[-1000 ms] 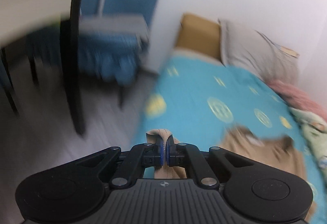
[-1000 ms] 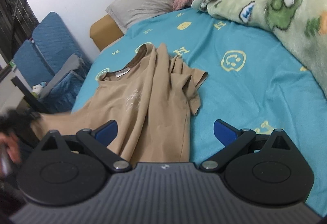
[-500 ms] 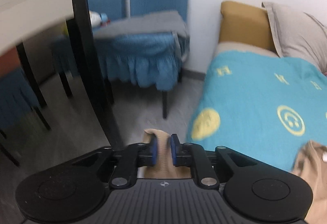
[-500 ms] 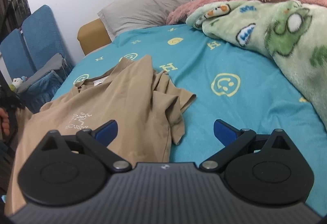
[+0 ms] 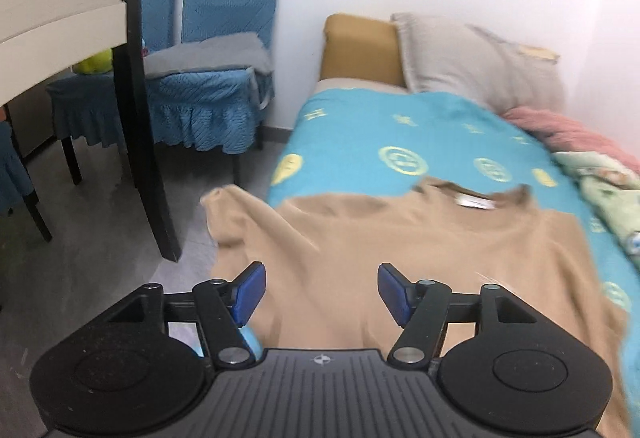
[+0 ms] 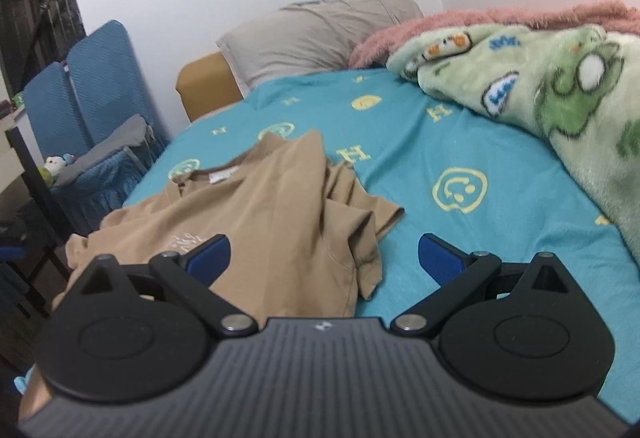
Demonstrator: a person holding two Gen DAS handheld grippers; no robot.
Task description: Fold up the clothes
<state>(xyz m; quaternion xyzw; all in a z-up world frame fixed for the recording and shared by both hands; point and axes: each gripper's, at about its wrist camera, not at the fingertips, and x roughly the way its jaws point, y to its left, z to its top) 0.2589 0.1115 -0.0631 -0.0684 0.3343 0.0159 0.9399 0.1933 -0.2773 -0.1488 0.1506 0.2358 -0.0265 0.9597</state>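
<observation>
A tan T-shirt [image 5: 420, 238] lies spread on the teal bed sheet [image 5: 400, 134], collar toward the pillow. Its left sleeve [image 5: 228, 210] hangs past the bed's left edge. My left gripper [image 5: 320, 292] is open and empty just above the shirt's lower left part. In the right wrist view the same shirt [image 6: 260, 214] shows its right side bunched and folded over, with the right sleeve [image 6: 376, 218] crumpled on the sheet. My right gripper [image 6: 324, 258] is open and empty above the shirt's lower right edge.
A grey pillow [image 5: 480, 58] and tan headboard [image 5: 360, 46] stand at the bed's head. A green and pink blanket [image 6: 540, 86] lies along the right side. Blue-covered chairs [image 5: 212, 78] and a black table leg [image 5: 144, 142] stand left of the bed.
My left gripper let go of the sleeve it held pinched off the bed's left side; it now stands open over the shirt. The shirt's left side is spread out. The right gripper stayed open.
</observation>
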